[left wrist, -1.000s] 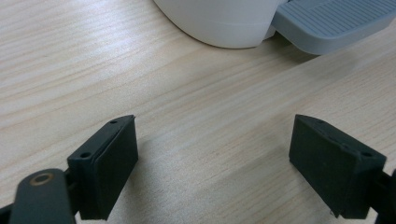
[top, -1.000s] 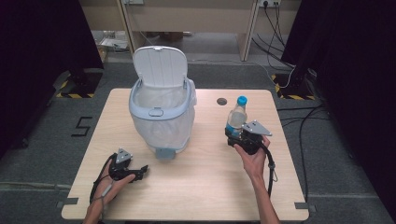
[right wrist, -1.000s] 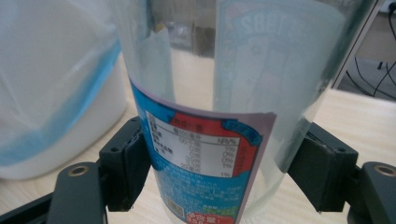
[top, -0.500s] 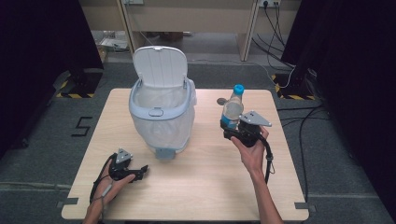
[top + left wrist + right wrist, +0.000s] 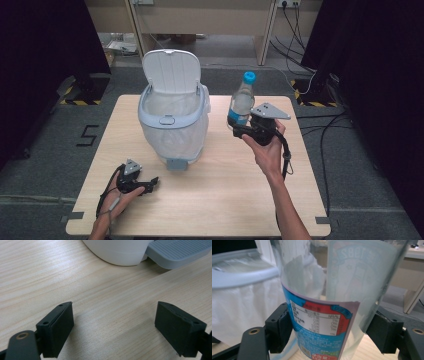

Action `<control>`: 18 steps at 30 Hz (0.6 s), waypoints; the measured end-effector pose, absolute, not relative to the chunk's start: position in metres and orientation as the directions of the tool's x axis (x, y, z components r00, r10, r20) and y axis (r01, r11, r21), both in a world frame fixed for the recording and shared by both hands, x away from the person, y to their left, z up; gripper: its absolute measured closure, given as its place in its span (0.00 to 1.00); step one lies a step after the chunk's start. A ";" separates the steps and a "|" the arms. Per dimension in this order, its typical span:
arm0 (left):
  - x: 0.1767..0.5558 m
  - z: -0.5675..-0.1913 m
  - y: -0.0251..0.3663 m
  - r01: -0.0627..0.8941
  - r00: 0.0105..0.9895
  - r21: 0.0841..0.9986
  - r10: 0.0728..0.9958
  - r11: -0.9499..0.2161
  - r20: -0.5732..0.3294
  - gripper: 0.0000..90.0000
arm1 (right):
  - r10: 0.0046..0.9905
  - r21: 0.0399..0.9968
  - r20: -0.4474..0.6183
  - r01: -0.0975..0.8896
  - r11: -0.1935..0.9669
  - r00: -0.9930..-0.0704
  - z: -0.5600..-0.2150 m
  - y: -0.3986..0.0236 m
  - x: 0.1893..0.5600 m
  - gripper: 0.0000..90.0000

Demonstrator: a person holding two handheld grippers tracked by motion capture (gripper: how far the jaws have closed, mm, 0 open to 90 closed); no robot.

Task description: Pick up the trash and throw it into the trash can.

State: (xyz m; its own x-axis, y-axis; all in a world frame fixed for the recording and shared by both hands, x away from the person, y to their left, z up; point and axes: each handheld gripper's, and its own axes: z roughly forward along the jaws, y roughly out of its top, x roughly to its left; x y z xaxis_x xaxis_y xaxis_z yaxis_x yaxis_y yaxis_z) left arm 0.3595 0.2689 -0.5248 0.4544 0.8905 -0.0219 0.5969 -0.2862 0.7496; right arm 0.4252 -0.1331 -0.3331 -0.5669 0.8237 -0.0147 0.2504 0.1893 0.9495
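Note:
A clear plastic bottle point(image 5: 241, 102) with a blue cap and a blue and red label point(image 5: 319, 325) hangs above the table, upright, to the right of the bin. My right gripper point(image 5: 239, 127) is shut on its lower body, and both pads point(image 5: 282, 327) press its sides in the right gripper view. A white pedal bin point(image 5: 172, 120) with its lid up and a white liner stands at the table's middle. At the front left, my left gripper point(image 5: 150, 184) rests low on the table, open, with bare wood between its pads point(image 5: 60, 326).
The bin's grey pedal point(image 5: 177, 252) lies just ahead of the left gripper. The wooden table point(image 5: 220, 200) has free room in front and at the right. Cables point(image 5: 330, 130) run over the floor to the right of the table.
My right gripper has lifted the bottle off the table and carried it a little toward the bin. The left gripper has stayed where it was.

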 end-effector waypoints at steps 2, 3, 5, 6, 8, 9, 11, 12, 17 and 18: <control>0.360 -0.525 0.269 0.597 0.453 0.751 0.891 -0.284 -0.024 0.16 | 0.821 0.950 -0.018 0.247 0.193 -0.571 -0.330 -0.131 0.425 0.31; 0.360 -0.525 0.269 0.597 0.453 0.751 0.891 -0.283 -0.024 0.16 | 0.819 0.950 -0.020 0.244 0.194 -0.573 -0.326 -0.130 0.425 0.31; 0.360 -0.525 0.269 0.597 0.453 0.751 0.891 -0.283 -0.024 0.16 | 0.816 0.950 -0.023 0.241 0.198 -0.578 -0.320 -0.126 0.425 0.31; 0.359 -0.525 0.269 0.597 0.453 0.751 0.891 -0.283 -0.024 0.16 | 0.814 0.952 -0.031 0.231 0.202 -0.581 -0.317 -0.124 0.425 0.31; 0.360 -0.525 0.269 0.596 0.452 0.751 0.892 -0.282 -0.025 0.16 | 0.812 0.954 -0.034 0.223 0.201 -0.583 -0.312 -0.120 0.425 0.31; 0.360 -0.525 0.269 0.597 0.453 0.751 0.891 -0.283 -0.024 0.16 | 0.810 0.956 -0.040 0.213 0.201 -0.586 -0.306 -0.118 0.425 0.31; 0.359 -0.525 0.269 0.597 0.453 0.751 0.891 -0.283 -0.024 0.16 | 0.807 0.959 -0.043 0.201 0.198 -0.589 -0.300 -0.115 0.425 0.31; 0.359 -0.525 0.269 0.597 0.453 0.751 0.891 -0.283 -0.024 0.16 | 0.808 0.961 -0.046 0.195 0.196 -0.587 -0.297 -0.114 0.426 0.31; 0.360 -0.525 0.269 0.597 0.453 0.751 0.891 -0.283 -0.024 0.16 | 0.804 0.963 -0.065 0.174 0.206 -0.591 -0.285 -0.107 0.427 0.31; 0.360 -0.525 0.269 0.597 0.453 0.751 0.891 -0.283 -0.024 0.16 | 0.803 0.964 -0.067 0.170 0.206 -0.593 -0.283 -0.106 0.427 0.31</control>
